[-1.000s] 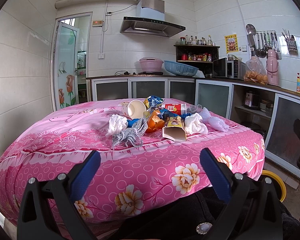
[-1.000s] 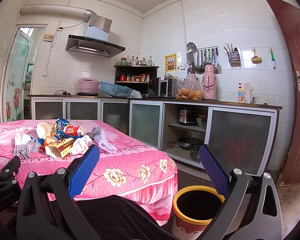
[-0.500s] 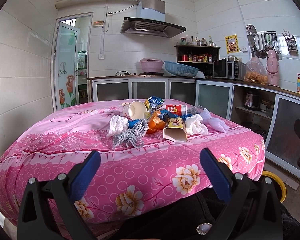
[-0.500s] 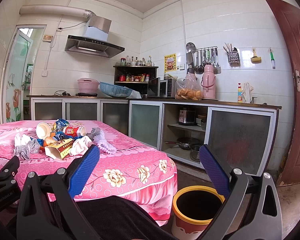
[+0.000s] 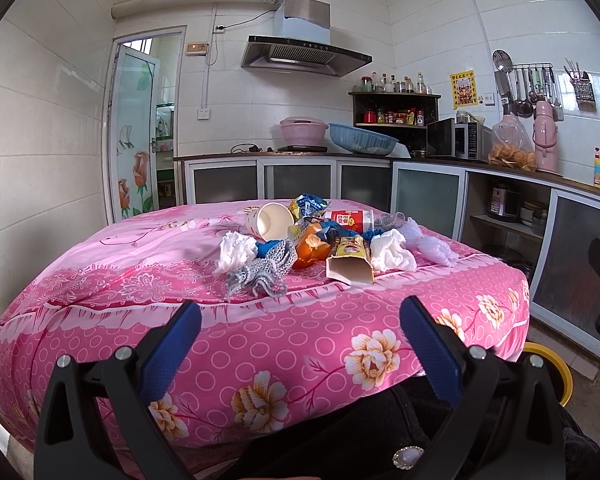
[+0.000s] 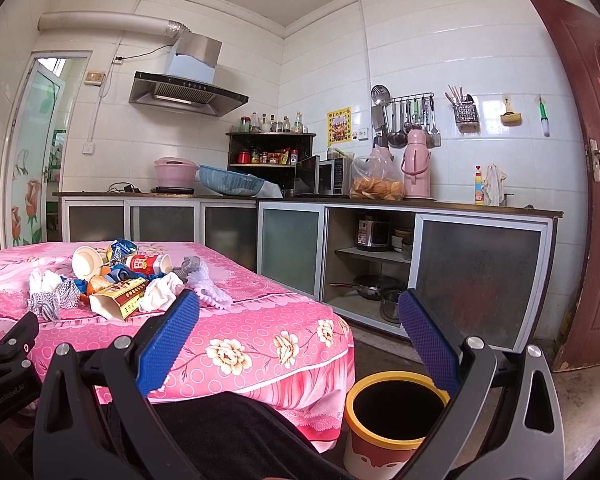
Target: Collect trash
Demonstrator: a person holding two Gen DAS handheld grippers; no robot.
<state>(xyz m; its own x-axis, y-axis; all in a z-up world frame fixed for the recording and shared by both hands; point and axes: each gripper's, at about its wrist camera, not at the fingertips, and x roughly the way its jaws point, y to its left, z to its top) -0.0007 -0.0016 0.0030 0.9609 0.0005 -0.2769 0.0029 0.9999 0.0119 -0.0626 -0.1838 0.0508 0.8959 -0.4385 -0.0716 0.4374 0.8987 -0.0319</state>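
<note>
A pile of trash lies mid-table on the pink flowered cloth (image 5: pixel 140 280): a paper cup (image 5: pixel 270 221), crumpled white tissues (image 5: pixel 234 250), a grey mesh scrap (image 5: pixel 260 272), orange peel (image 5: pixel 312 246), a yellow carton (image 5: pixel 350 262), a red-white cup (image 5: pixel 350 219) and blue wrappers. My left gripper (image 5: pixel 300 328) is open and empty, short of the table's near edge. My right gripper (image 6: pixel 298 326) is open and empty, right of the pile (image 6: pixel 116 280), above a yellow-rimmed bin (image 6: pixel 392 416) on the floor.
The bin's rim also shows in the left wrist view (image 5: pixel 548 368) at the table's right corner. Kitchen cabinets (image 6: pixel 292 248) with open shelves of pots run along the back and right walls. A brown door (image 6: pixel 580 200) stands at far right. A dark-clothed lap lies below both grippers.
The left wrist view has crept slightly toward the table. The right gripper has hardly moved. Both grippers stay open.
</note>
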